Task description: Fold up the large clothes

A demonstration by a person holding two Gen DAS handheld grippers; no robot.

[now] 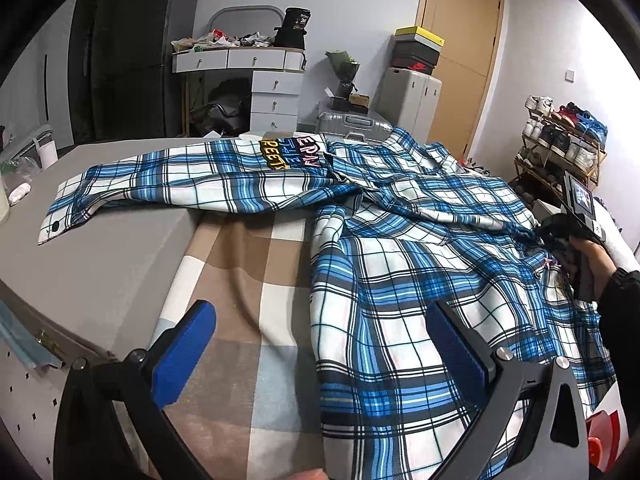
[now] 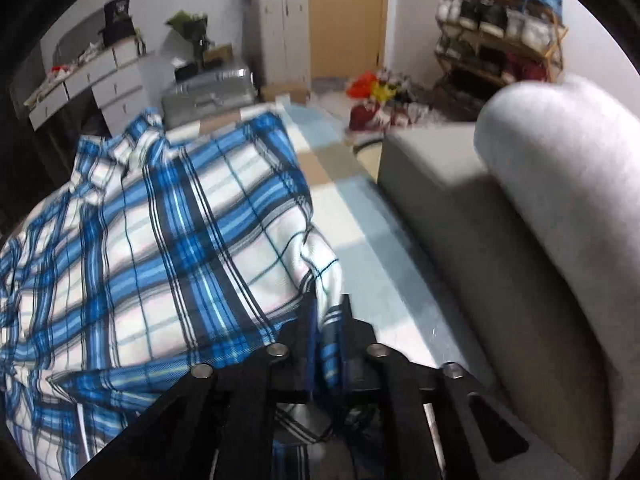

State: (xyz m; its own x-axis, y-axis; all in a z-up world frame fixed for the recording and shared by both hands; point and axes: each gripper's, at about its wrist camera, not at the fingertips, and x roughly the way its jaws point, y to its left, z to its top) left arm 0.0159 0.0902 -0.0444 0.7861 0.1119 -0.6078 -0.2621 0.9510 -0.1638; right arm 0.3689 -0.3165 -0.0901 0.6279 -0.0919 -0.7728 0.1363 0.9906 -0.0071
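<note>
Blue-padded and spread wide with nothing between its fingers, the left gripper hovers just above the near hem of the plaid shirt, which lies rumpled across a checked bedsheet. At the shirt's right edge the right gripper has its jaws pinched on a fold of the plaid cloth (the fabric runs straight down between its black fingers), beside a grey cushioned bed frame. Farther off, one sleeve stretches out leftward over a grey mattress, and beyond stand a silver suitcase, a white dresser, a shoe rack and a wooden door.
</note>
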